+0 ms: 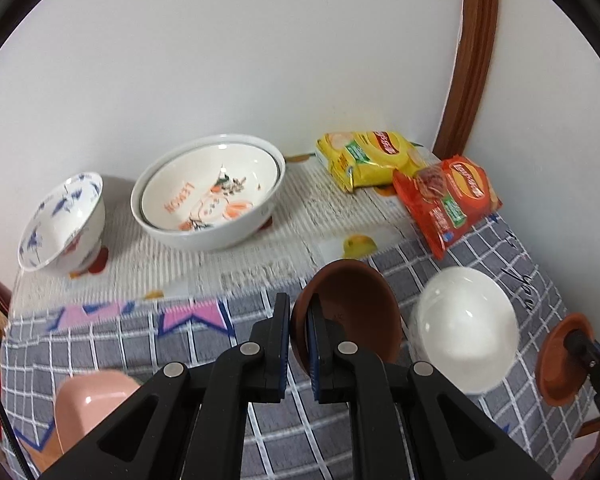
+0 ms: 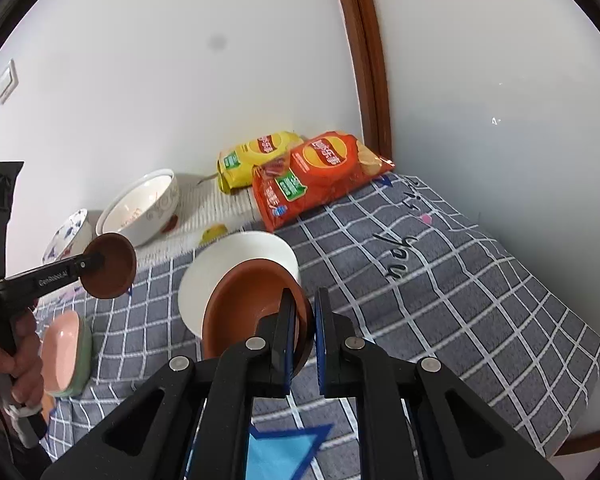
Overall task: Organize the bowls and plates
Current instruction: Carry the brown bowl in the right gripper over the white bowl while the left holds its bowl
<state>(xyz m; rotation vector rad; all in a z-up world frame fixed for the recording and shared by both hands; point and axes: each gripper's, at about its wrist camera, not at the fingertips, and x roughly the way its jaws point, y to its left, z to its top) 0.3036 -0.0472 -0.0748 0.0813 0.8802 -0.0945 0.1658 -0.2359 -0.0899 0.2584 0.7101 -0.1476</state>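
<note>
Left wrist view showed the left gripper (image 1: pixel 298 344) clamped on a brown saucer's (image 1: pixel 352 308) rim, just left of the white bowl (image 1: pixel 466 324). Beyond that bowl, the right gripper (image 2: pixel 304 340) pinched another brown saucer (image 2: pixel 248 308). Stacking them probably wanted level, aligned rims.

The left gripper (image 1: pixel 299 336) was black with blue pads, and the dish (image 1: pixel 360 312) in it was dark brown. The right gripper (image 2: pixel 305 336) matched, its dish (image 2: pixel 248 308) a terracotta orange-brown. Just beyond stood a plain white bowl (image 2: pixel 236 264). The cloth (image 2: pixel 440 288) beneath was grey with white checks.
</note>
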